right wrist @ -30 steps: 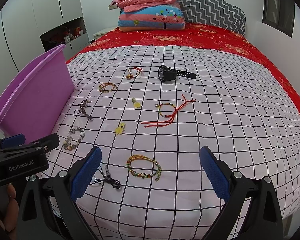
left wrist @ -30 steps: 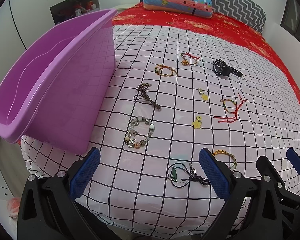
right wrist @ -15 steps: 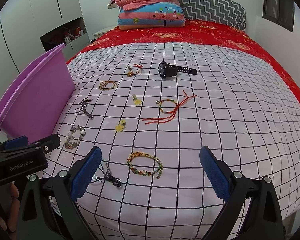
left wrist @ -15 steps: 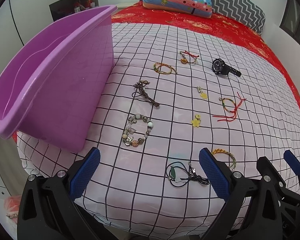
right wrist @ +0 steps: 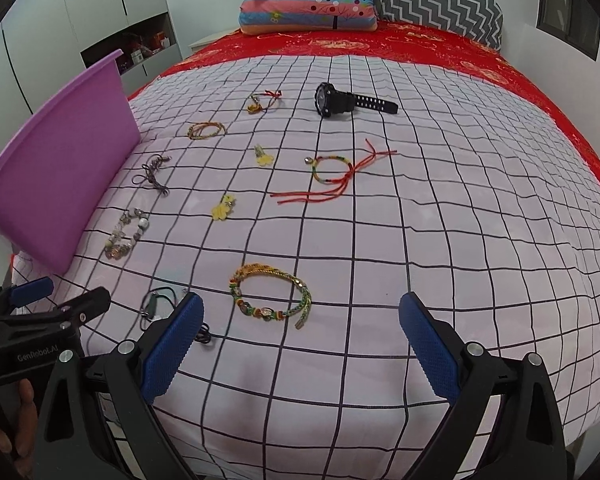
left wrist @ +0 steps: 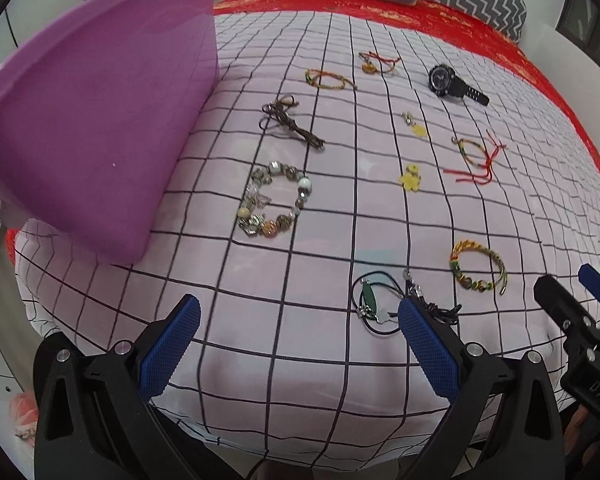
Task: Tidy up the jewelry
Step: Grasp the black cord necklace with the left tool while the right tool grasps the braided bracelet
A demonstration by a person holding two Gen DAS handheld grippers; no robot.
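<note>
Both pairs of jaws stand wide apart with nothing between them. The left gripper [left wrist: 298,344] hangs over the near edge of the bed, above the checked sheet [left wrist: 284,280]; the right gripper [right wrist: 300,344] hangs just beside it to the right, over the same near edge.

The jewelry lies scattered on the sheet, each piece apart from the others. Nearest the left gripper, just beyond its right finger [left wrist: 428,348], is a black cord necklace with a green pendant [left wrist: 374,304]. To its right, just beyond the right gripper's jaws, lies a yellow-green braided bracelet [right wrist: 272,296]. Farther off and left, near the tub, is a chunky beaded bracelet [left wrist: 274,200], and beyond that a brown cord piece [left wrist: 292,122]. In the middle lie two small yellow charms [left wrist: 410,178] [left wrist: 416,126], one farther than the other. To their right is a multicoloured bracelet with red strings [left wrist: 478,156]. At the far end sit a thin gold-and-red bracelet [left wrist: 328,79], a red string bracelet with a charm [left wrist: 378,62] and, furthest right, a black wristwatch [left wrist: 452,84].

A purple plastic tub [left wrist: 100,120] stands tilted on the left side of the bed. Folded bedding and a zigzag pillow [right wrist: 436,4] lie at the far end on a red cover [right wrist: 420,48].
</note>
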